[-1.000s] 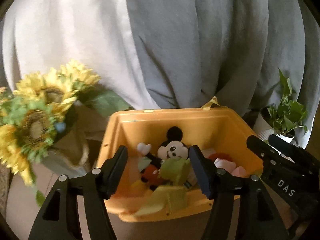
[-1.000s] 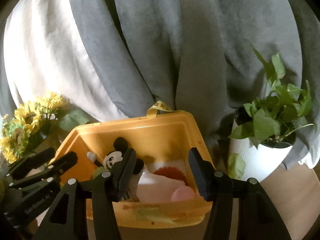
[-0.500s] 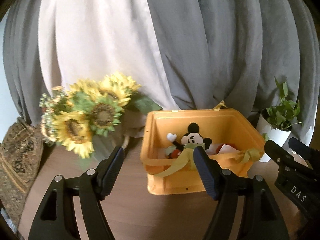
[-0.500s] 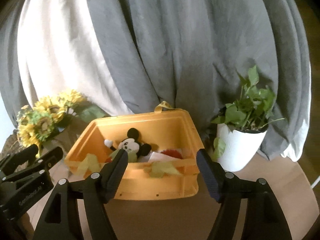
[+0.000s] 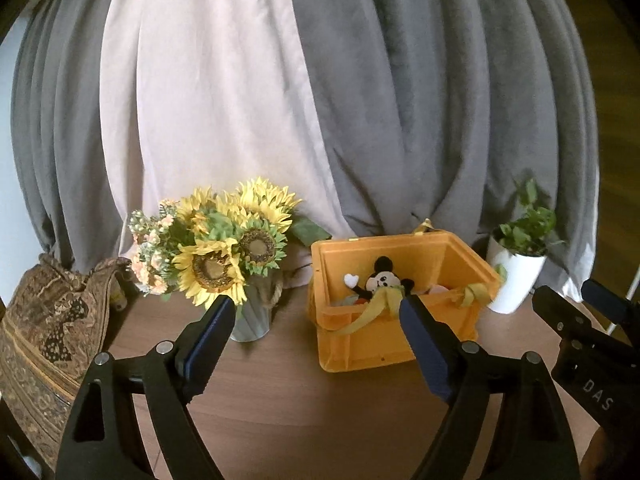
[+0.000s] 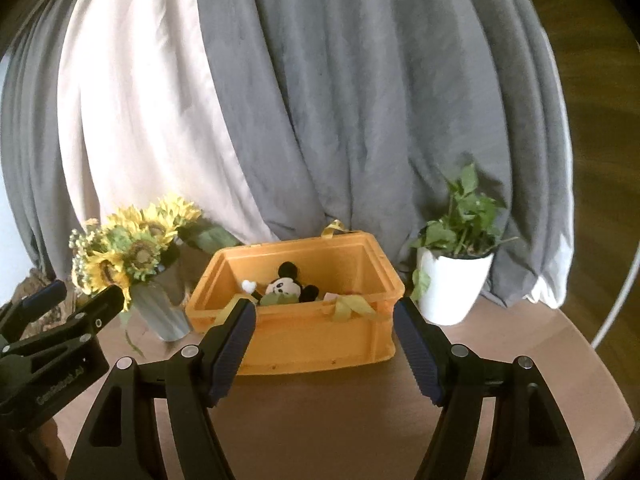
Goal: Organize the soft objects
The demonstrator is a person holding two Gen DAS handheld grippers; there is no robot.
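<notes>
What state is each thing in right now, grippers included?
left gripper: open, empty.
right gripper: open, empty.
orange bin: upright on table, no lid on it.
Mickey plush: inside bin, head up.
green ribbon: draped over bin's front rim.
sunflower vase: upright.
potted plant: upright.

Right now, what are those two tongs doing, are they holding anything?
Left tongs: open, holding nothing.
Right tongs: open, holding nothing.
</notes>
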